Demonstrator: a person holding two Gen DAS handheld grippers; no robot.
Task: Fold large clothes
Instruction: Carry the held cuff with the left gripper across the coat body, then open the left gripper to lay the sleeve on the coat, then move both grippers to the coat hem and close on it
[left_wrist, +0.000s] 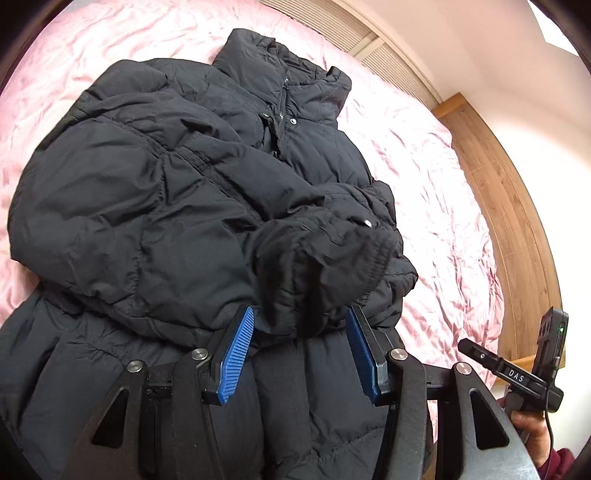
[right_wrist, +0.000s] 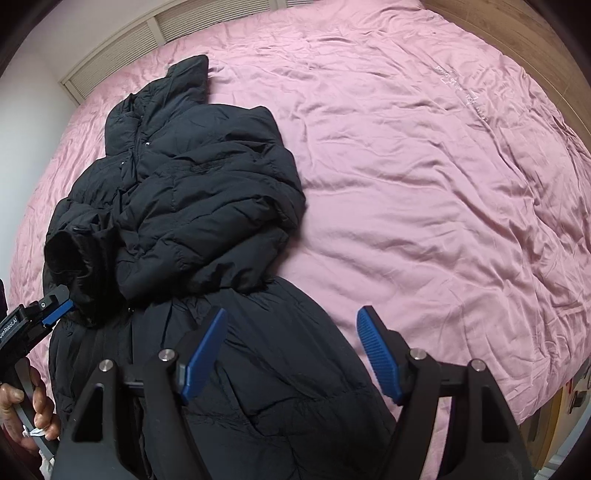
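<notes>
A large black puffer coat (left_wrist: 155, 206) lies on a pink bed sheet (left_wrist: 436, 192), collar far, hem near, both sleeves folded across the chest. My left gripper (left_wrist: 300, 321) has its blue pads (left_wrist: 236, 354) wide apart around the cuff (left_wrist: 332, 266) of the folded sleeve, which lies between them; they do not press it. In the right wrist view the coat (right_wrist: 207, 206) fills the left half, and my right gripper (right_wrist: 291, 332) is open and empty above the coat's lower right edge. The left gripper (right_wrist: 55, 306) shows there at the sleeve cuff (right_wrist: 70, 254).
The pink sheet (right_wrist: 424, 177) spreads wide to the right of the coat. A wooden bed frame (left_wrist: 506, 206) runs along the right edge. A slatted white panel (right_wrist: 122, 48) and white wall stand behind the bed. The right gripper's handle (left_wrist: 517, 373) shows at the lower right.
</notes>
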